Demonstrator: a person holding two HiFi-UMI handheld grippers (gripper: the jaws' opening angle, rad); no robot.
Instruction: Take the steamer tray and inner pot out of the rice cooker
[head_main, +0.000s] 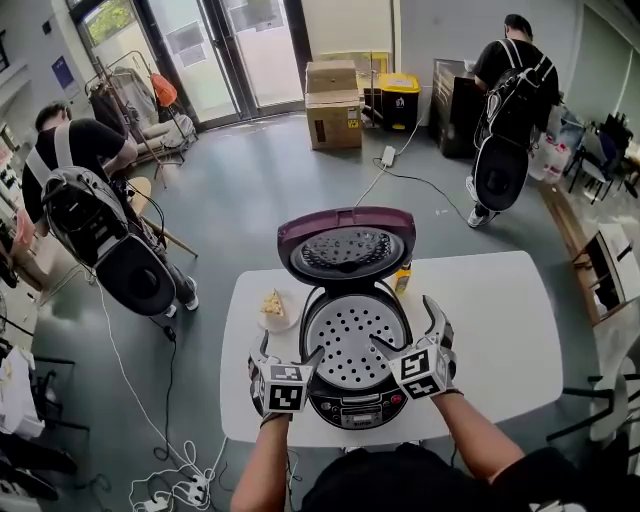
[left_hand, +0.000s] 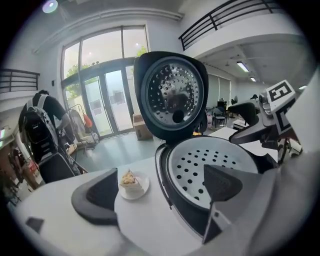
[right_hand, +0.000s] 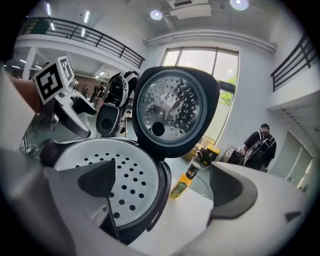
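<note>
The round black rice cooker (head_main: 355, 408) stands near the front of the white table (head_main: 500, 340), close to the person, so both arms can reach it. Its dark purple-red lid (head_main: 345, 240) is tipped right up and back, which leaves the top wide open. The white steamer tray with round holes (head_main: 355, 340) sits flat in the top of the cooker. The inner pot can't be seen. I think it hides under the tray, so the tray has to come out first. The left gripper (left_hand: 160, 192) is at the tray's left side with its jaws spread wide. One jaw is over the table and the other is over the tray, with the cooker's rim in between. The right gripper (right_hand: 165, 185) does the same on the right side, and neither one is pinching anything. I think they are held this way so each can squeeze one edge and lift the tray up level. A small white plate with a slice of cake (head_main: 273, 305) sits just beside the cooker on the left. A yellow bottle with a dark cap (head_main: 402, 278) stands behind it on the right. Both are out of the way. The bottle's label is too small to read, and no name shows on the cooker. The gripper cubes have only black-and-white square marks, not words.
</note>
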